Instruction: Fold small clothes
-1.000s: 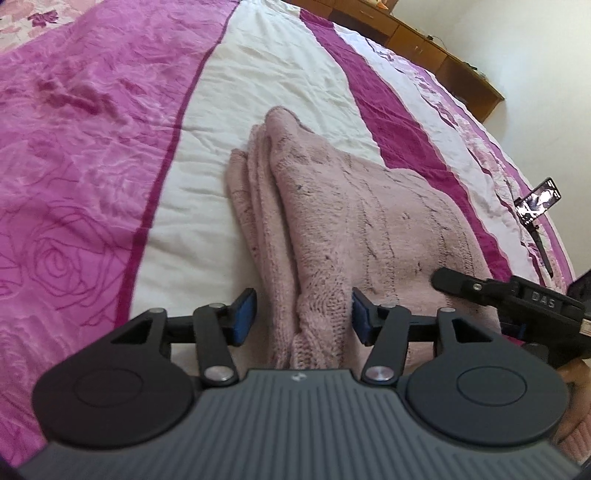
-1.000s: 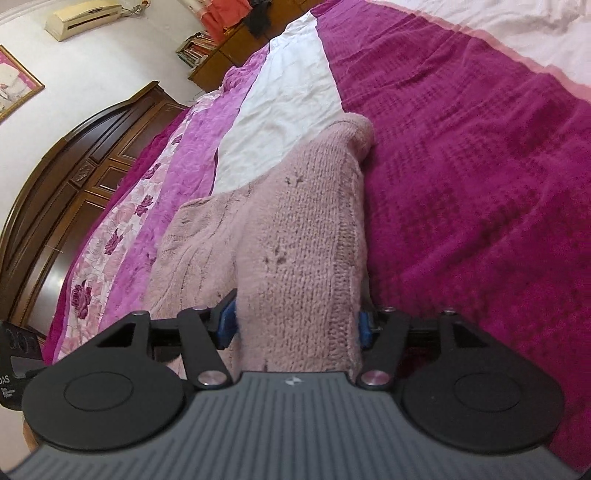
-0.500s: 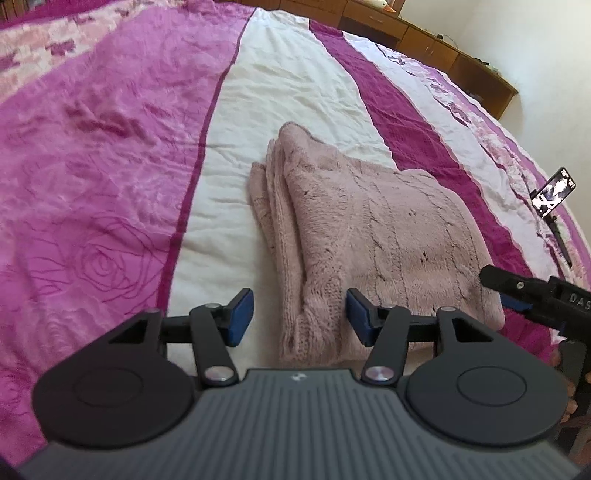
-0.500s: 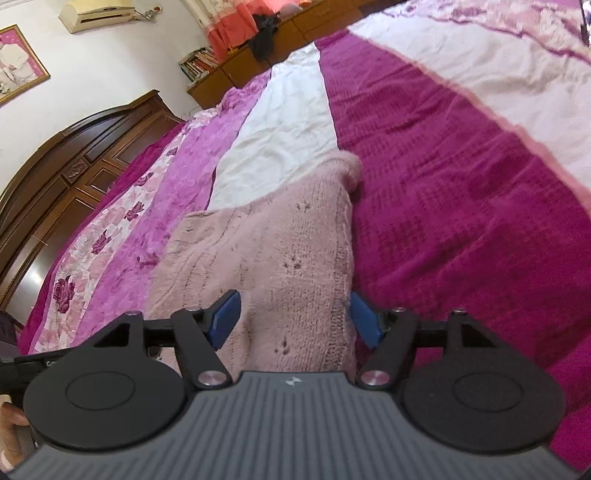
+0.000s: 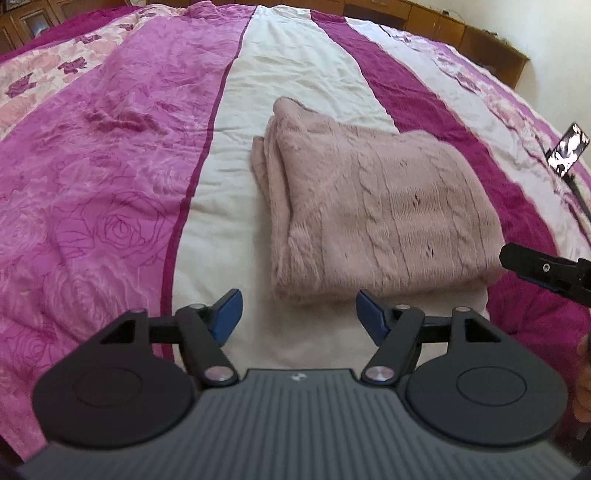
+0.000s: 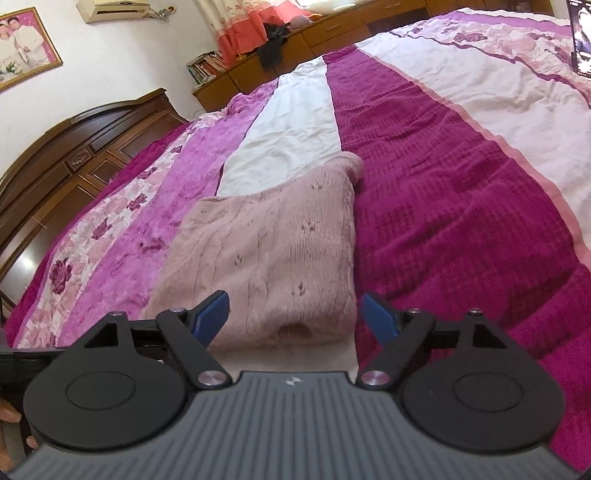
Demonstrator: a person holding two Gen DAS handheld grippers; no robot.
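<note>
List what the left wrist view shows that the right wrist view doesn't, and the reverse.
Only the left wrist view: the open left gripper and the sweater's layered left edge.
Only the right wrist view: the headboard, a framed picture and an air conditioner.
Both: the folded pink sweater lying free on the striped bedspread, and the open right gripper.

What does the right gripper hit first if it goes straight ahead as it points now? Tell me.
Most likely the folded pink sweater. The right gripper is open and empty, and the sweater's near edge lies on the bedspread just ahead, between its fingers. Depth is unclear; pitched lower, it could meet the bedspread first.
</note>
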